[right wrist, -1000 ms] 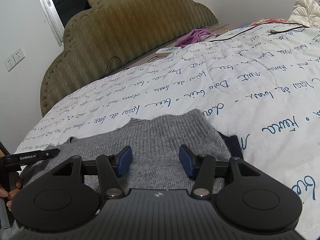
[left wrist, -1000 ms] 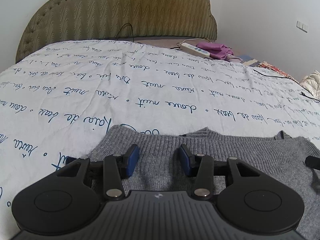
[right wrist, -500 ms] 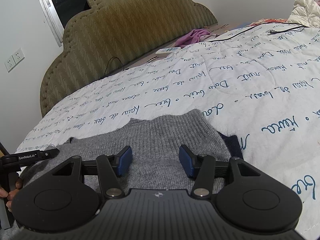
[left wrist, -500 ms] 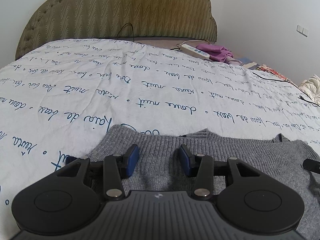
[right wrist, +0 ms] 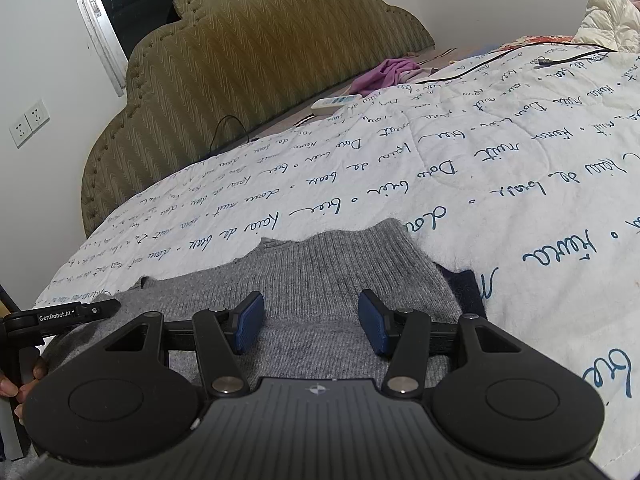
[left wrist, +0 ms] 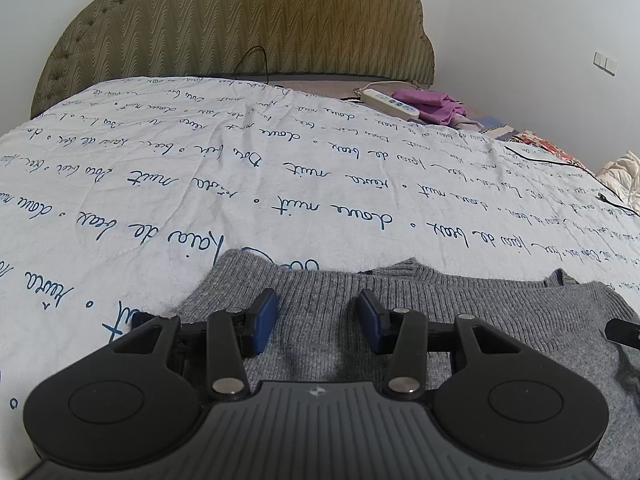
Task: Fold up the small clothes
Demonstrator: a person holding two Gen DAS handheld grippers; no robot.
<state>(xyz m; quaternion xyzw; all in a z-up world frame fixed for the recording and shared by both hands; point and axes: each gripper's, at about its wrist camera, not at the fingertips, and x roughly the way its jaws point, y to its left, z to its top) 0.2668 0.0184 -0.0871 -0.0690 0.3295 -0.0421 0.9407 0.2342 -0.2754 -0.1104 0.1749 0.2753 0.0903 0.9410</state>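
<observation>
grey ribbed knit sweater (left wrist: 460,304) lies spread flat on the white script-printed bed quilt (left wrist: 240,200), no fold visible. left claw (left wrist: 318,322) and right claw (right wrist: 311,322) both gape empty above it; folding apparently all outstanding.

Left tool (left wrist: 318,322) panned slightly left; right tool's tip (left wrist: 622,330) lower in view.

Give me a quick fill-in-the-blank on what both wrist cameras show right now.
1. The sweater lying on the quilt is ____ in colour.
2. Both the left hand-held gripper and the right hand-held gripper have their jaws ____.
3. The garment by the power strip near the headboard is ____.

Missing words: grey; open; purple
</observation>
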